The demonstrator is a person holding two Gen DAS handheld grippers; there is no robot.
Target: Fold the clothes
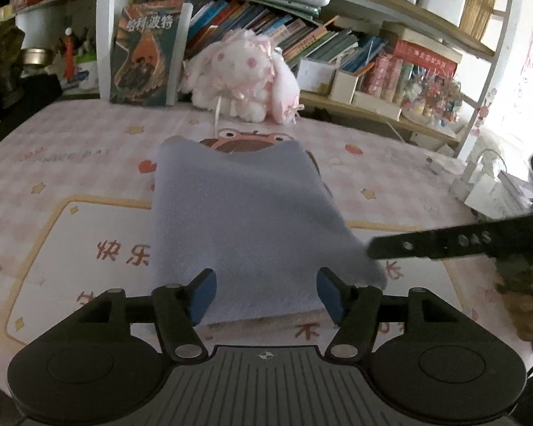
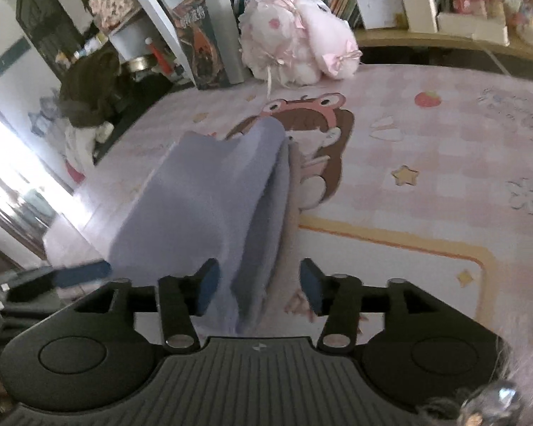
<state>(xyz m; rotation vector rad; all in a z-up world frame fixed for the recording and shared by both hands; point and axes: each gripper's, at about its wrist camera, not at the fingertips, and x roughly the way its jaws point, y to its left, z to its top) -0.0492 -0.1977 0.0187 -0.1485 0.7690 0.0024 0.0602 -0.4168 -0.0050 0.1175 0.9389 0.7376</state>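
Note:
A folded lavender-blue cloth [image 1: 245,220] lies on the pink cartoon-print table cover [image 1: 71,163]. My left gripper [image 1: 266,294] is open, its blue pads either side of the cloth's near edge, not closed on it. In the left wrist view a finger of the right gripper [image 1: 444,241] reaches in at the cloth's right corner. In the right wrist view the cloth [image 2: 209,195] shows as a doubled fold with layers open toward the camera. My right gripper [image 2: 259,287] is open around the cloth's near edge. The left gripper's blue pad [image 2: 81,273] shows at the left.
A pink and white plush rabbit [image 1: 241,74] and a dark book box [image 1: 145,53] stand at the table's far edge. Shelves of books [image 1: 302,39] and boxes lie behind. White boxes and cables [image 1: 490,184] sit at the right edge.

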